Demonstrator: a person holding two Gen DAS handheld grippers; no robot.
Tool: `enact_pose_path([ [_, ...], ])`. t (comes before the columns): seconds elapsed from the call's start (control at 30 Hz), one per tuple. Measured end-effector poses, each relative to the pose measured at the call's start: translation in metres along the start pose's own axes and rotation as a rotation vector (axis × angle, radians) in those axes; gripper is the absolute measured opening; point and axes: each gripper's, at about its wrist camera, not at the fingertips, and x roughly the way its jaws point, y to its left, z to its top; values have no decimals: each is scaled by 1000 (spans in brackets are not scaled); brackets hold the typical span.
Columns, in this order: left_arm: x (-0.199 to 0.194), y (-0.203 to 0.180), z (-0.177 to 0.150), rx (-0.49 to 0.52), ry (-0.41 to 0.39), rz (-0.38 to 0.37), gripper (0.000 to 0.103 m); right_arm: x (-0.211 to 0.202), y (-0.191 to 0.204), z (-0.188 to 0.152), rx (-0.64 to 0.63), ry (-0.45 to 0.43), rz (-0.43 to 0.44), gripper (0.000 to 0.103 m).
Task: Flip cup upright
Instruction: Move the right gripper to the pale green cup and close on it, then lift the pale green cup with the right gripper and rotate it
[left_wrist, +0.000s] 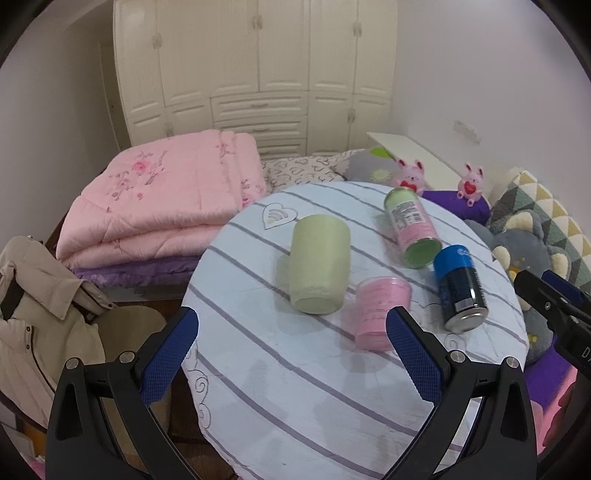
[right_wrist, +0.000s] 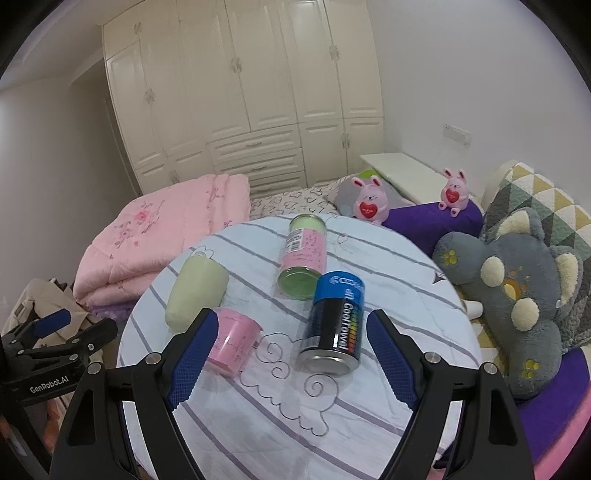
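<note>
Round desk (left_wrist: 295, 387) under a white cloth with grey-purple stripes; four containers lay on it, all on their sides. Landmark taken: the blue-and-black can (left_wrist: 460, 290) (right_wrist: 334, 325), its silver end toward the cameras, blue end away. Pale green cup (left_wrist: 319, 264) (right_wrist: 195, 293) lay well to the left of the can, flat base toward the near edge of the desk, mouth pointing away, touching nothing. Small pink cup (left_wrist: 376, 312) (right_wrist: 232, 343) lay between the green cup and the can, nearer the cameras than both, rim facing away in the left wrist view, apart from the can by a strip of cloth. Pink-and-green labelled tube (left_wrist: 412, 230) (right_wrist: 303, 256) lay just beyond the can, its green end close to the can's blue end; contact could not be judged. Left tongs (left_wrist: 291, 354) were spread wide over the near side of the desk, holding nothing, the right blue pad overlapping the pink cup in view only. Right tongs (right_wrist: 291, 358) were also wide and empty, the can framed between the pads without touching either. Beyond the desk, left of the can: folded pink quilt (left_wrist: 166, 199). Right of the can: grey plush toy (right_wrist: 517, 295), two small pink bunnies further back. White wardrobe (right_wrist: 240, 92) stood against the far wall.
</note>
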Motion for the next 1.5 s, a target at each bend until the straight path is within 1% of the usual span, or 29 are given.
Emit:
enact_pose_path([
  [0.17, 10, 20, 2, -36, 15, 18, 103, 24, 17, -4, -7, 64, 56, 84],
  [0.3, 21, 31, 5, -51, 27, 34, 103, 40, 30, -5, -13, 92, 88, 84],
  [0.4, 28, 42, 8, -70, 38, 47, 103, 51, 40, 1, -10, 103, 119, 84],
  [0.5, 34, 49, 12, -63, 43, 66, 103, 66, 51, 11, -1, 117, 156, 84],
  [0.63, 45, 64, 12, -67, 61, 88, 103, 99, 80, 25, 3, 167, 227, 84],
  [0.7, 53, 72, 11, -76, 80, 96, 103, 118, 94, 28, 9, 201, 239, 84],
  [0.8, 64, 84, 10, -87, 104, 105, 103, 148, 109, 31, 28, 269, 206, 84],
  [0.83, 65, 86, 10, -89, 107, 107, 103, 162, 113, 31, 38, 313, 178, 84],
  [0.93, 74, 95, 10, -104, 118, 109, 103, 191, 117, 28, 57, 379, 141, 84],
  [1.03, 82, 97, 12, -107, 128, 98, 103, 212, 117, 24, 69, 437, 112, 84],
  [1.13, 87, 94, 12, -96, 134, 92, 103, 220, 117, 17, 65, 477, 112, 84],
  [1.2, 90, 91, 12, -87, 136, 81, 103, 221, 115, 14, 60, 476, 121, 84],
  [1.27, 91, 87, 12, -81, 139, 70, 103, 219, 115, 13, 48, 463, 134, 81],
  [1.4, 90, 78, 13, -62, 138, 62, 103, 216, 111, 15, 49, 454, 156, 81],
  [1.5, 84, 74, 13, -54, 131, 60, 103, 207, 111, 19, 45, 428, 168, 81],
])
